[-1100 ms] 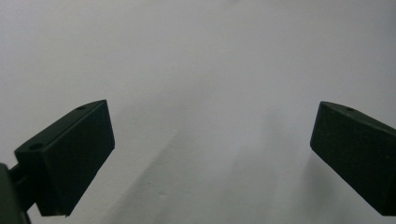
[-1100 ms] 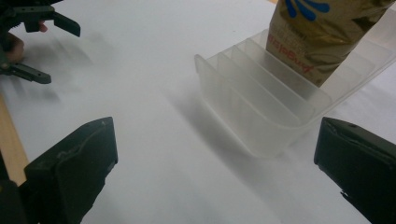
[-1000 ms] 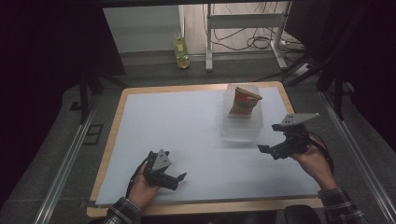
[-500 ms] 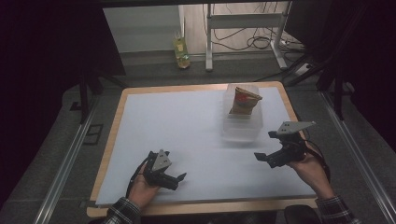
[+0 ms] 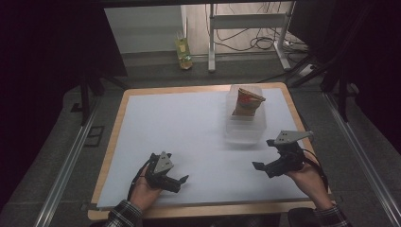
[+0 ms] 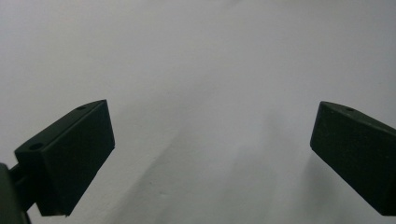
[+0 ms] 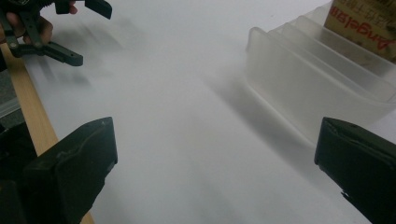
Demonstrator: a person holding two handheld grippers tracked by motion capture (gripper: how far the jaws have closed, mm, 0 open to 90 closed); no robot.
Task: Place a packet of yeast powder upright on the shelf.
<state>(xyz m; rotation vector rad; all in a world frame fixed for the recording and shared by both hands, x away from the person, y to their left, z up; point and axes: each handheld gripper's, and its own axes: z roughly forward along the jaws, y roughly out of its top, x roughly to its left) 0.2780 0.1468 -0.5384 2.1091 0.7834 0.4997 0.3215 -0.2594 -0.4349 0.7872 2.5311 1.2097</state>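
Snack packet [image 5: 248,102] stands upright inside the far end of the clear plastic tub [image 5: 243,132], which sits on the white table sheet [image 5: 189,127] toward its far right part. Landmark for all positions below: the tub.

Right gripper [image 5: 269,156] hovers just on the near-right side of the tub, close to its near end but apart from it; jaws wide apart, nothing between them. In the right gripper view the tub's near wall [image 7: 303,102] lies ahead and to the right of the jaws, with the packet [image 7: 369,25] behind it. Left gripper [image 5: 177,182] is well apart from the tub, near-left of it by the wooden table edge [image 5: 111,151]; jaws also apart and empty, over bare sheet in the left gripper view [image 6: 210,116].

Judgement on the step: neither tool touches anything, so the right one looks the better placed to reach the tub or packet. To do it well:
- keep the jaws spread until one jaw is on each side of the target
- for the packet, come down from above the tub rim and grip its crimped top
- close gently; the packet would crush and the tub could slide on the smooth sheet
- steady the tub with the left gripper if it shifts.

Packet appearance: small, tan and red, with red lettering; top edge folded and slightly tilted. Tub: translucent, ribbed, rectangular, its near part empty.
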